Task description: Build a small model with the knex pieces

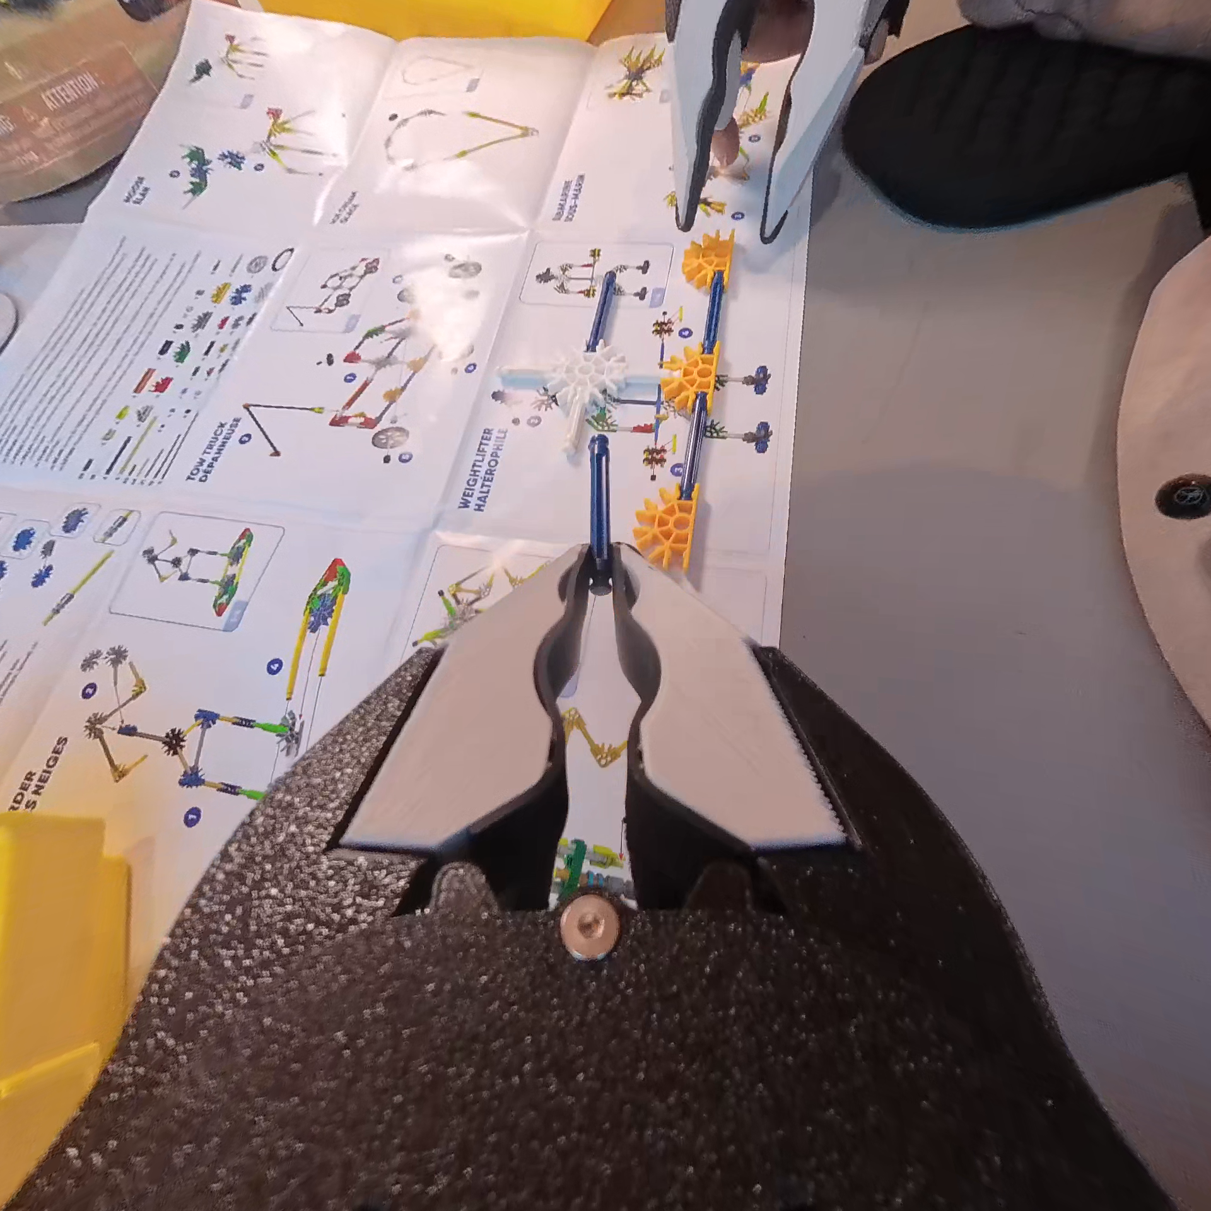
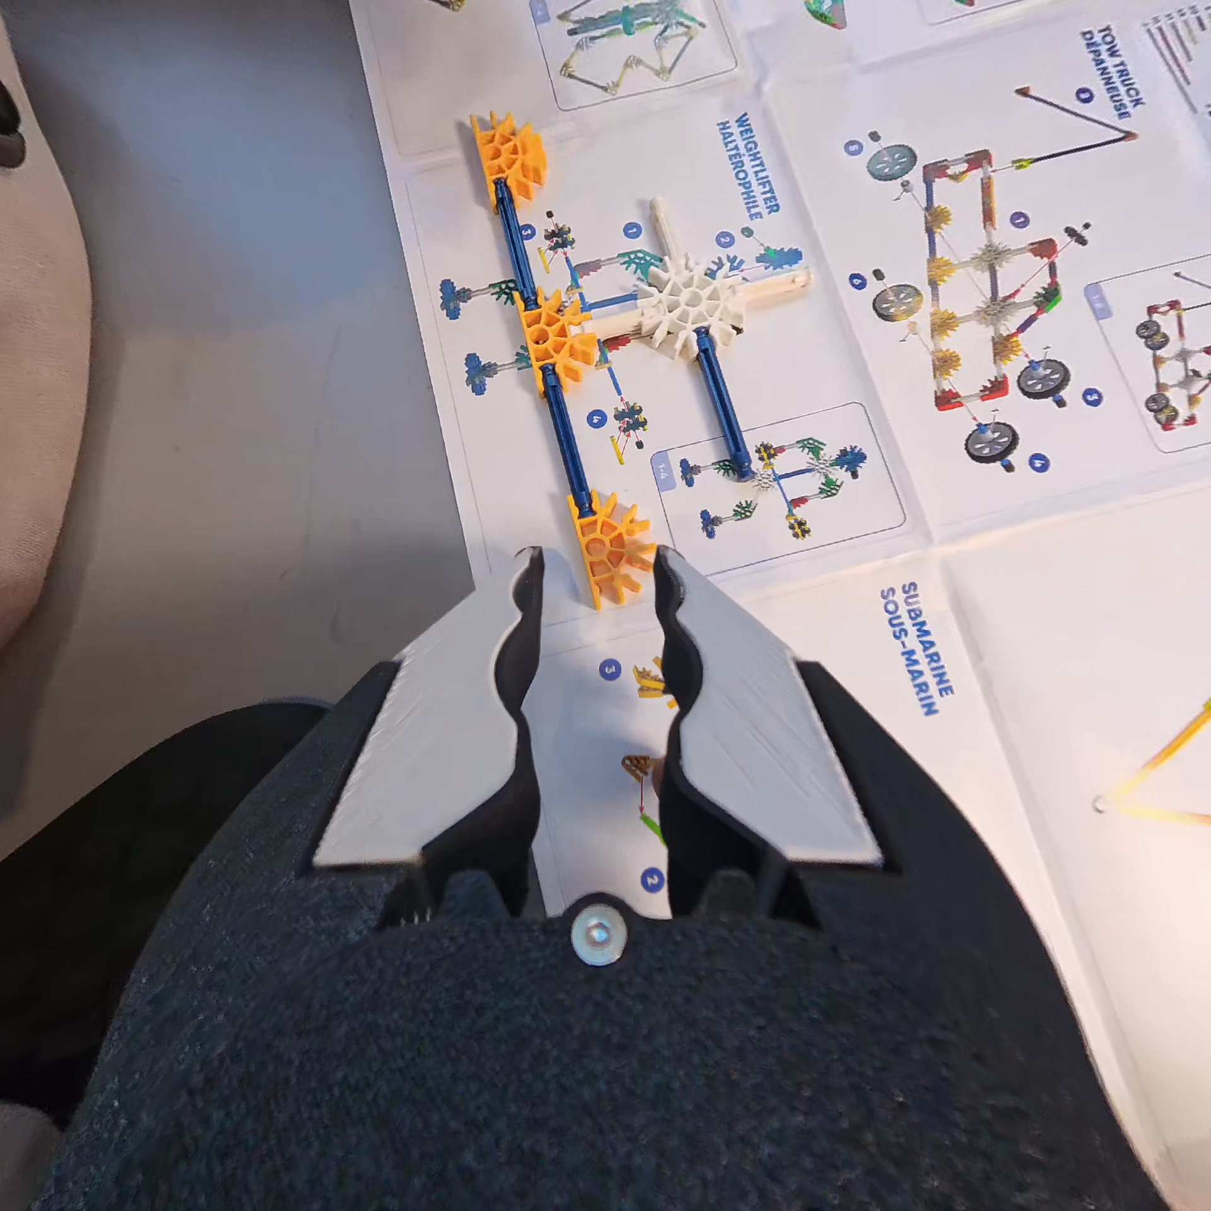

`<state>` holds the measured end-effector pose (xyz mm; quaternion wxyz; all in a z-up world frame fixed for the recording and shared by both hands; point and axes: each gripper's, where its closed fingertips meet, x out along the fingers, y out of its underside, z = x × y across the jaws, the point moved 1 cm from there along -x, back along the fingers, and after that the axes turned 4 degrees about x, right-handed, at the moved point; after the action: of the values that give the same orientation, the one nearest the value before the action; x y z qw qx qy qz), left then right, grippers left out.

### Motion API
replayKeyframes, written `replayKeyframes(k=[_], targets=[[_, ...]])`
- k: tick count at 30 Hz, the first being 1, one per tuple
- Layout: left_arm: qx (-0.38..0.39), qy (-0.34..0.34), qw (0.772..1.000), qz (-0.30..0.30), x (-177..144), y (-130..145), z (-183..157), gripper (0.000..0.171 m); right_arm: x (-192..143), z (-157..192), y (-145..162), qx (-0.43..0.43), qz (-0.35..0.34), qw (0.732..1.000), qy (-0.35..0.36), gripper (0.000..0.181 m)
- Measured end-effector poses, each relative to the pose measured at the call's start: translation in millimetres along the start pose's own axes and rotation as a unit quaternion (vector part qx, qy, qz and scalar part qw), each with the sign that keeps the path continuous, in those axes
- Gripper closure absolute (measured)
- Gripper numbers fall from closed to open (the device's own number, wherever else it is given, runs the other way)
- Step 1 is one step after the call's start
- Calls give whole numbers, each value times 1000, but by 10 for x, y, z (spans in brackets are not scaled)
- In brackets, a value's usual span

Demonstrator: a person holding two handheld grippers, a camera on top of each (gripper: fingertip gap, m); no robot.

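My left gripper [image 1: 599,565] is shut on the near end of a blue rod [image 1: 599,491], which points toward a white snowflake connector [image 1: 585,377]. That connector carries white rods and another blue rod [image 1: 604,305]. To its right lies a chain of three orange connectors [image 1: 691,373] joined by blue rods. My right gripper [image 2: 597,562] is open, its tips on either side of the chain's end orange connector [image 2: 609,547]; I cannot tell if they touch. It also shows in the left wrist view [image 1: 727,226]. The white connector [image 2: 691,305] lies beyond it.
Everything lies on a large unfolded printed instruction sheet [image 1: 327,327] on a grey table [image 1: 917,459]. A yellow box [image 1: 59,950] stands at the near left, another [image 1: 426,13] at the far edge. A beige rounded board with a screw [image 1: 1173,406] is at the right. There is about 20 cm between the tips of the two grippers.
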<state>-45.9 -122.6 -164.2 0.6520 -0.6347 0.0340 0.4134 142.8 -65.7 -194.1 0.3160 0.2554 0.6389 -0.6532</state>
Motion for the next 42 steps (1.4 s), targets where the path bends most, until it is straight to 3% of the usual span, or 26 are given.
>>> replayKeyframes(k=[10,21,42], targets=[[-24,44,997,57,8,291,-76,168,43,-53,-6,-2,-5,1000,13,171],[-30,82,993,83,55,410,-216,168,32,-83,17,1,-1,1000,22,160],[-13,52,994,91,62,420,-147,162,41,-87,18,-1,3,1000,29,161]])
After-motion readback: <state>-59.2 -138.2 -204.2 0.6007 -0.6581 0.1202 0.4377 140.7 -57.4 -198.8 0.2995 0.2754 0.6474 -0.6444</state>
